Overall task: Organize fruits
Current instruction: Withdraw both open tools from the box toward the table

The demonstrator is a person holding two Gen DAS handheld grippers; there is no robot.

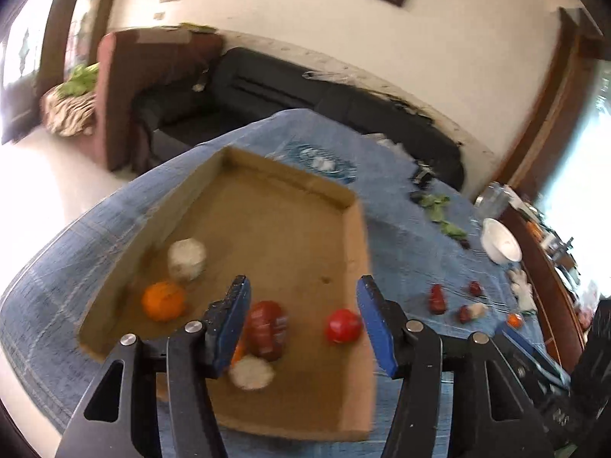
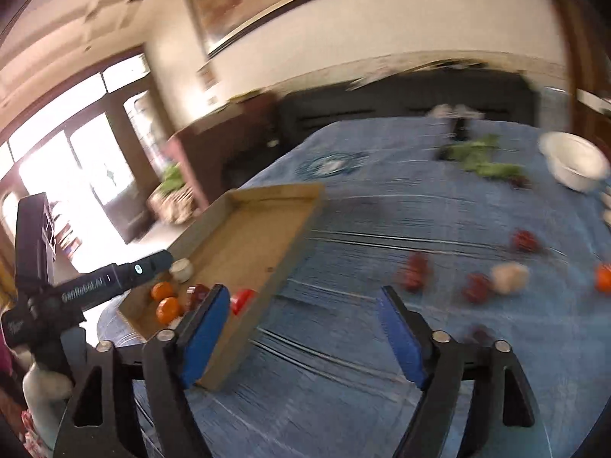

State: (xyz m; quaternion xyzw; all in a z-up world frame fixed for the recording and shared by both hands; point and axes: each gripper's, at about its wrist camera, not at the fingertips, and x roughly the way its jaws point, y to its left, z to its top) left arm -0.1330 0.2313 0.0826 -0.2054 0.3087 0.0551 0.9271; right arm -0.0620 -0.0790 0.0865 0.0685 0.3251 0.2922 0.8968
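A shallow cardboard tray (image 1: 355,236) lies on the blue tablecloth. In it are an orange (image 1: 163,300), a dark red fruit (image 1: 267,329), a red fruit (image 1: 343,325) and two white foam-wrapped fruits (image 1: 187,258). My left gripper (image 1: 303,322) is open and empty above the tray's near end. Loose red fruits (image 1: 437,298) lie on the cloth right of the tray. In the right wrist view my right gripper (image 2: 301,337) is open and empty over the cloth, beside the tray (image 2: 294,236). Red fruits (image 2: 414,273), a white one (image 2: 509,276) and an orange (image 2: 603,278) lie ahead.
A white bowl (image 1: 500,244) and green leaves (image 1: 439,210) sit at the table's far right; they also show in the right wrist view, bowl (image 2: 573,164). A black sofa (image 1: 267,80) stands behind the table. The left gripper's handle (image 2: 95,286) is at the left.
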